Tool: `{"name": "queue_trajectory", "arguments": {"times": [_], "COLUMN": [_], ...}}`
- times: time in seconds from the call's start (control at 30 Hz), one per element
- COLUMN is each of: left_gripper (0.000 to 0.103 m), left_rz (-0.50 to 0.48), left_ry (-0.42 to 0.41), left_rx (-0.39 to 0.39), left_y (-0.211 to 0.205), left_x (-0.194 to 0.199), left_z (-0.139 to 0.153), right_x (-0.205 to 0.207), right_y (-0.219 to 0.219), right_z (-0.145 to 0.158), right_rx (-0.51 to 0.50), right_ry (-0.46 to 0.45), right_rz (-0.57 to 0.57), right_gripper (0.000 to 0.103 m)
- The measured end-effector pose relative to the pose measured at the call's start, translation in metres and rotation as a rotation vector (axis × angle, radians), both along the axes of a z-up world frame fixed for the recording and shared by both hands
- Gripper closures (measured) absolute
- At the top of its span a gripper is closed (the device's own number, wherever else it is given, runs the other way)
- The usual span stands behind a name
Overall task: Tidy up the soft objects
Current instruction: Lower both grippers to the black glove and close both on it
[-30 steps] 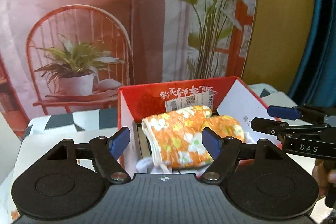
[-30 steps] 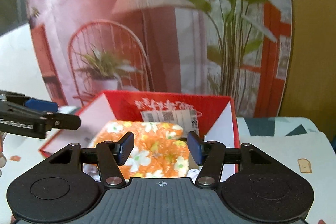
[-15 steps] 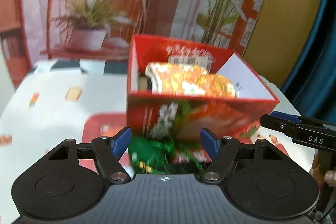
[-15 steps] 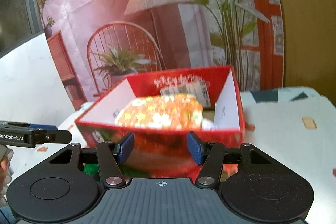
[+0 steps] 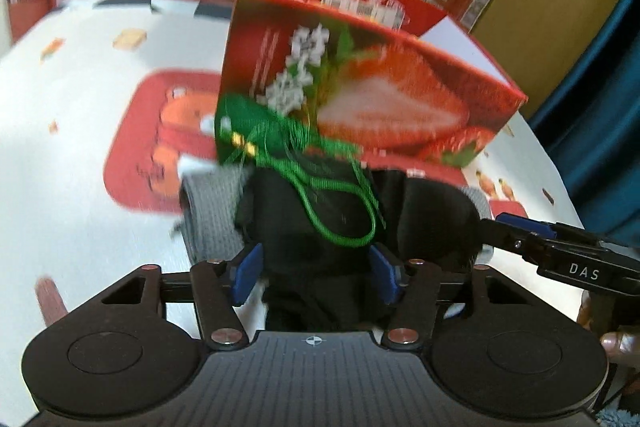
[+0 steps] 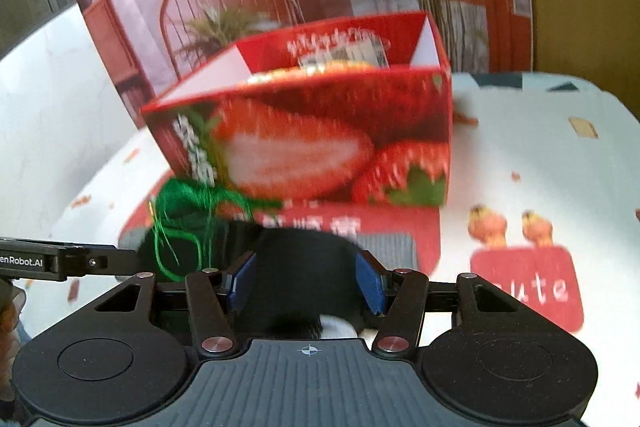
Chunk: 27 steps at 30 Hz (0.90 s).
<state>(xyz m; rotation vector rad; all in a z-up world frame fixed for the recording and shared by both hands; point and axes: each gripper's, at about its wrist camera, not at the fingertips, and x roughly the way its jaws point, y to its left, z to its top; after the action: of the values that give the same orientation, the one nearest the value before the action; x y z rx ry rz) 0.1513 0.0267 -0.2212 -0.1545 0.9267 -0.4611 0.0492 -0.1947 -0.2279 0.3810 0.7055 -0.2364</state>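
Both grippers, left and right, gaped empty around dark socks; green string (loose) risked snagging.

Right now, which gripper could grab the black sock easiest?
Probably the left gripper: its open fingers already straddle the black sock. The right gripper is open too, over the sock's other end.

"DAS" on right gripper; "enRobot.AI" on left gripper; "ute" on tablecloth.
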Motion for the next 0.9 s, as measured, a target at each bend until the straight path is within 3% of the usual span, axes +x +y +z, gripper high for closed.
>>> {"name": "queue_trajectory", "arguments": {"times": [0.17, 0.33, 0.9], "left_gripper": [0.046, 0.047, 0.049], "left_rz": [0.000, -0.021, -0.028], "left_ry": [0.033, 0.015, 0.009], "left_rx": [-0.008, 0.013, 0.020], "left_y": [-0.002, -0.009, -0.007], "left_x": [-0.004, -0.013, -0.025], "left_z": [-0.016, -0.024, -0.025], "right_x": [-0.010, -0.019, -0.018], "right_y": [-0.003, -0.003, 0.011], "right_z": [-0.003, -0.009, -0.024], "right_rx": [0.017, 0.048, 0.061], "right_ry": [0.021, 0.036, 0.082], "right_rz": [-0.020, -0.031, 0.000], "right_gripper": [0.052, 0.052, 0.048]}}
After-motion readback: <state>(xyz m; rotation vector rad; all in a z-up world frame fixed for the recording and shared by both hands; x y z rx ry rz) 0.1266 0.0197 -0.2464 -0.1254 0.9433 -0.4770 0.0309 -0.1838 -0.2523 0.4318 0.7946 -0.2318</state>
